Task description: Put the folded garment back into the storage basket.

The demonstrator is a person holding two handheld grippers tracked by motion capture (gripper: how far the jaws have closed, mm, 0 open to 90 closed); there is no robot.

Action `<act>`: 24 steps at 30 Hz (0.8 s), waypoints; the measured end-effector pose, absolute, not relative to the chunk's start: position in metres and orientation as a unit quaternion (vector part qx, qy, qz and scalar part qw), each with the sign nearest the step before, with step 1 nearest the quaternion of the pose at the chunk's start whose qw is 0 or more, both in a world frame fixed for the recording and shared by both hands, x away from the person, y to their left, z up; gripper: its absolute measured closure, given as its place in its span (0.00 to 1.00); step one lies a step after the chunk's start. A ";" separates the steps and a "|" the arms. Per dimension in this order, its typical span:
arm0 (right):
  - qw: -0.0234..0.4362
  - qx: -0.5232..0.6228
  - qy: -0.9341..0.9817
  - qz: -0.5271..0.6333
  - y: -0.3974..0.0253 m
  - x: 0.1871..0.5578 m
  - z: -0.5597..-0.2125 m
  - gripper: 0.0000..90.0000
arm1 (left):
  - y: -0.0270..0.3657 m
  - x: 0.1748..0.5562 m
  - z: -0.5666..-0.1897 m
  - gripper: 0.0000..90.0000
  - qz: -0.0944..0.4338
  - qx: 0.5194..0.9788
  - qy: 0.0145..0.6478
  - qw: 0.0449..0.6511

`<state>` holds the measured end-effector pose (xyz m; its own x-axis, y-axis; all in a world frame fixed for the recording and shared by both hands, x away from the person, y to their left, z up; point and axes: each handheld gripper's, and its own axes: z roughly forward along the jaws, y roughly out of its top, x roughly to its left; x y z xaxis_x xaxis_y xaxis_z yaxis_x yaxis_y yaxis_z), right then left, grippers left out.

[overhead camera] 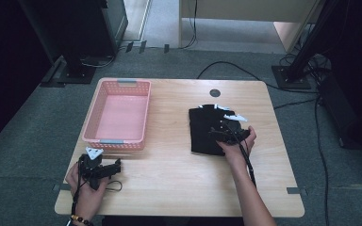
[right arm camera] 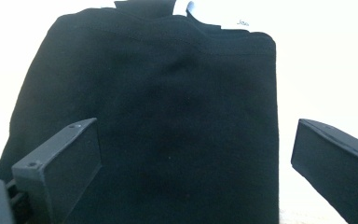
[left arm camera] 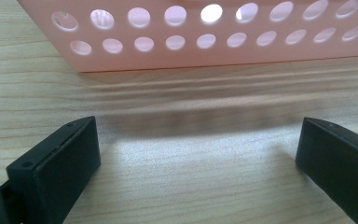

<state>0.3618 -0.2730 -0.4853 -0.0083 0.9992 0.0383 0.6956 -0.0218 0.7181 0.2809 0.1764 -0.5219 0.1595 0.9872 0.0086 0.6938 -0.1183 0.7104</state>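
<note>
A folded black garment (overhead camera: 206,129) lies right of centre on the wooden table (overhead camera: 169,179), with a white tag at its far end. My right gripper (overhead camera: 224,133) hovers over the garment's near right part; its jaws stand wide open above the black cloth (right arm camera: 168,116) in the right gripper view. A pink perforated basket (overhead camera: 120,113) sits at the table's left, with nothing inside. My left gripper (overhead camera: 115,165) rests near the front left corner, just below the basket, open with bare wood between its jaws. The basket wall (left arm camera: 205,32) faces it close up in the left gripper view.
A round grey grommet (overhead camera: 215,92) is set in the tabletop beyond the garment. Black stands and cables lie on the carpet around the table. Bare wood stretches between basket and garment and along the front edge.
</note>
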 end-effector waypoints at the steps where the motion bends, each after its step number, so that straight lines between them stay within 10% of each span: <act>1: 0.264 0.653 0.648 0.290 -0.272 0.363 -0.487 0.02 | 0.176 0.281 -0.522 0.00 0.252 0.704 0.597 0.291; 24: 0.270 0.646 0.667 0.253 -0.247 0.394 -0.503 0.00 | 0.177 0.280 -0.522 0.00 0.252 0.704 0.596 0.292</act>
<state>0.3935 -0.2471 -0.5033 -0.0190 0.9992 -0.0342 0.7255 0.0373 0.6872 0.2795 0.1765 -0.5220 0.1626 0.9867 0.0072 0.6930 -0.1194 0.7110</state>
